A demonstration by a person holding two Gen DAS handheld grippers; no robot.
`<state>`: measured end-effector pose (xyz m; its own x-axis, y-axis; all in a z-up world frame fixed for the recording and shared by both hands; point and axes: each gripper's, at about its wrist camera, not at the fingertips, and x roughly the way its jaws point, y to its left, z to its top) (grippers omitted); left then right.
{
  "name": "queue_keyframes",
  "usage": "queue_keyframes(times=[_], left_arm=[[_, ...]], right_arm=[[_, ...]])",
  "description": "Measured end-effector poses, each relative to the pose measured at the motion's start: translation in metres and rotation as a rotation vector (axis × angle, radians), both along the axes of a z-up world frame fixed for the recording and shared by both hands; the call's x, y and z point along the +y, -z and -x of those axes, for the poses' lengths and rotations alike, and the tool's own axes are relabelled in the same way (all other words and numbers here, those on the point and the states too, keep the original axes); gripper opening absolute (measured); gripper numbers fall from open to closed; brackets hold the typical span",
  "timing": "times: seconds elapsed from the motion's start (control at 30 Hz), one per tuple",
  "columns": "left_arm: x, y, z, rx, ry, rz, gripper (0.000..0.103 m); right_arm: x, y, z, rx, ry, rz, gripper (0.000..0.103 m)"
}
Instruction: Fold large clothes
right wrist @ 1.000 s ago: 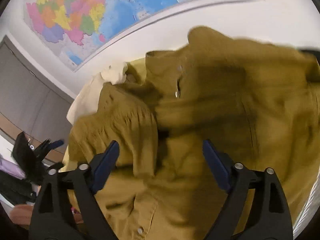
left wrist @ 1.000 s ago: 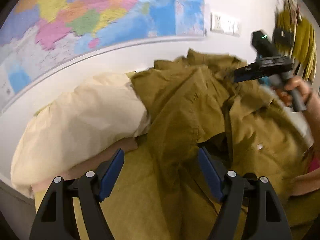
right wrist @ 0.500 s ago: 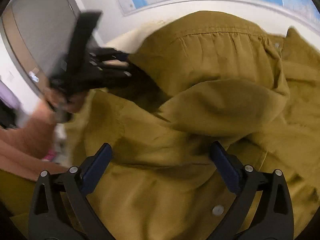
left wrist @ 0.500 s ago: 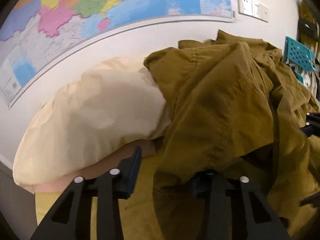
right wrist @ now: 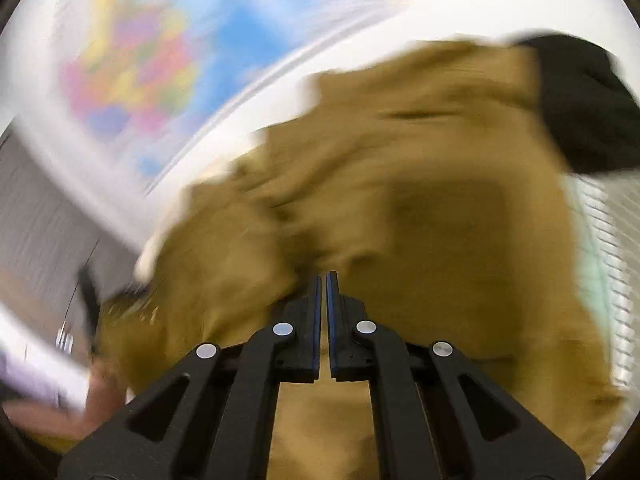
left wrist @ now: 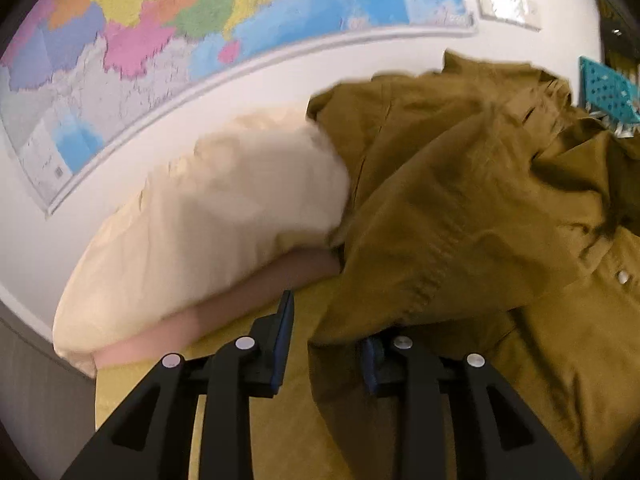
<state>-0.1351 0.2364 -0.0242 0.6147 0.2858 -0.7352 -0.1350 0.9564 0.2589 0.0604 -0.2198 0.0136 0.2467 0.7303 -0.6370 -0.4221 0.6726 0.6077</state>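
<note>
An olive-brown button shirt [left wrist: 460,216] lies crumpled on a yellow-covered bed [left wrist: 256,424], its left part draped over my left gripper's right finger. My left gripper [left wrist: 326,344] is partly closed, a gap still between its blue pads, with a fold of the shirt hanging between and over them. In the blurred right wrist view the same shirt [right wrist: 400,216] fills the middle. My right gripper [right wrist: 323,280] has its fingers pressed together with shirt cloth bunched at the tips.
A cream pillow [left wrist: 216,232] on a pink pillow [left wrist: 240,304] lies left of the shirt against the white wall. A coloured map [left wrist: 192,28] hangs above. A teal crate [left wrist: 604,88] stands at the far right. A dark shape [right wrist: 580,104] sits at the right view's upper right.
My left gripper has narrowed around a fold of the shirt. My right gripper has gone from wide open to shut on the cloth and is swinging fast, blurring its view.
</note>
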Motion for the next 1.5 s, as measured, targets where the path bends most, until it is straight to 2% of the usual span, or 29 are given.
queue_keyframes(times=[0.03, 0.07, 0.1, 0.13, 0.17, 0.2, 0.23, 0.27, 0.3, 0.37, 0.47, 0.53, 0.57, 0.6, 0.63, 0.67, 0.73, 0.83, 0.9, 0.93, 1.0, 1.03, 1.1, 1.13, 1.2, 1.27, 1.33, 1.4, 1.5], left_arm=[[0.004, 0.005, 0.001, 0.017, -0.009, 0.010, 0.031], [0.007, 0.010, 0.003, 0.044, -0.017, 0.011, 0.037], [0.007, 0.014, 0.006, 0.065, -0.017, -0.006, 0.039], [0.005, 0.015, 0.009, 0.068, -0.010, -0.024, 0.039], [0.000, 0.012, 0.017, 0.065, 0.033, -0.038, 0.038], [-0.006, 0.005, 0.027, 0.056, 0.119, -0.010, 0.040], [-0.010, -0.003, 0.035, 0.036, 0.178, 0.025, 0.054], [-0.013, -0.021, 0.047, -0.045, 0.232, 0.048, 0.074], [-0.014, -0.033, 0.051, -0.100, 0.246, 0.054, 0.082], [-0.011, -0.053, 0.049, -0.166, 0.259, 0.103, 0.085], [-0.009, -0.065, 0.021, -0.179, 0.219, 0.119, 0.084], [-0.016, -0.062, -0.006, -0.156, 0.183, 0.090, 0.081], [-0.019, -0.059, -0.018, -0.144, 0.178, 0.078, 0.078], [-0.025, -0.056, -0.027, -0.133, 0.179, 0.076, 0.077], [-0.029, -0.054, -0.034, -0.125, 0.175, 0.078, 0.076], [-0.031, -0.050, -0.044, -0.114, 0.166, 0.074, 0.073], [-0.034, -0.043, -0.058, -0.102, 0.140, 0.051, 0.070], [-0.031, -0.038, -0.074, -0.096, 0.110, 0.062, 0.069], [-0.034, -0.025, -0.078, -0.089, 0.070, -0.020, 0.069], [-0.034, -0.015, -0.081, -0.057, 0.049, -0.032, 0.069], [-0.032, 0.003, -0.083, 0.001, 0.022, -0.045, 0.069], [-0.030, 0.013, -0.082, 0.020, 0.012, -0.068, 0.069], [-0.031, 0.014, -0.077, 0.022, 0.020, -0.082, 0.069], [-0.031, 0.012, -0.075, 0.022, 0.018, -0.083, 0.069], [-0.032, -0.003, -0.071, -0.006, 0.007, -0.104, 0.069], [-0.035, -0.023, -0.068, -0.072, 0.031, -0.083, 0.069], [-0.044, -0.043, -0.071, -0.146, 0.076, -0.071, 0.073], [-0.053, -0.049, -0.085, -0.175, 0.130, -0.059, 0.076], [-0.056, -0.036, -0.120, -0.125, 0.127, -0.031, 0.076]], right_arm=[[-0.014, 0.007, -0.007, 0.040, 0.044, -0.008, 0.011], [-0.025, 0.010, -0.012, 0.076, 0.075, -0.022, 0.021], [-0.037, 0.010, -0.010, 0.074, 0.094, -0.025, 0.041], [-0.040, 0.006, -0.008, 0.056, 0.103, -0.015, 0.051], [-0.044, -0.002, -0.002, 0.021, 0.093, -0.013, 0.064], [-0.043, -0.010, 0.005, -0.012, 0.062, -0.026, 0.076], [-0.032, -0.016, 0.009, -0.032, 0.037, -0.033, 0.083], [-0.025, -0.022, 0.018, -0.058, -0.006, -0.037, 0.098], [-0.016, -0.026, 0.027, -0.081, -0.052, -0.032, 0.097], [0.000, -0.023, 0.038, -0.082, -0.136, -0.014, 0.097], [0.023, -0.003, 0.044, -0.031, -0.216, 0.027, 0.097], [0.029, 0.010, 0.049, 0.002, -0.232, 0.057, 0.097], [0.033, 0.014, 0.051, 0.006, -0.244, 0.073, 0.089], [0.034, 0.015, 0.053, -0.008, -0.267, 0.078, 0.049], [0.033, 0.015, 0.054, -0.022, -0.280, 0.082, 0.024], [0.032, 0.009, 0.050, -0.037, -0.278, 0.096, 0.005], [0.026, -0.009, 0.040, -0.097, -0.238, 0.112, 0.005], [0.013, -0.046, 0.010, -0.201, -0.155, 0.121, 0.005], [0.009, -0.062, -0.015, -0.264, -0.118, 0.133, 0.004], [0.009, -0.061, -0.028, -0.277, -0.103, 0.164, 0.005], [0.013, -0.044, -0.050, -0.205, -0.103, 0.184, 0.006], [0.017, -0.025, -0.063, -0.135, -0.122, 0.195, 0.009], [0.023, 0.003, -0.073, -0.070, -0.110, 0.256, 0.025], [0.027, 0.015, -0.074, -0.038, -0.130, 0.254, 0.028], [0.026, 0.019, -0.071, -0.040, -0.124, 0.228, 0.041], [0.023, 0.014, -0.069, -0.052, -0.125, 0.176, 0.050], [0.025, 0.010, -0.069, -0.058, -0.116, 0.163, 0.050], [0.025, 0.006, -0.070, -0.065, -0.116, 0.150, 0.050], [0.022, 0.005, -0.077, -0.069, -0.129, 0.132, 0.042]])
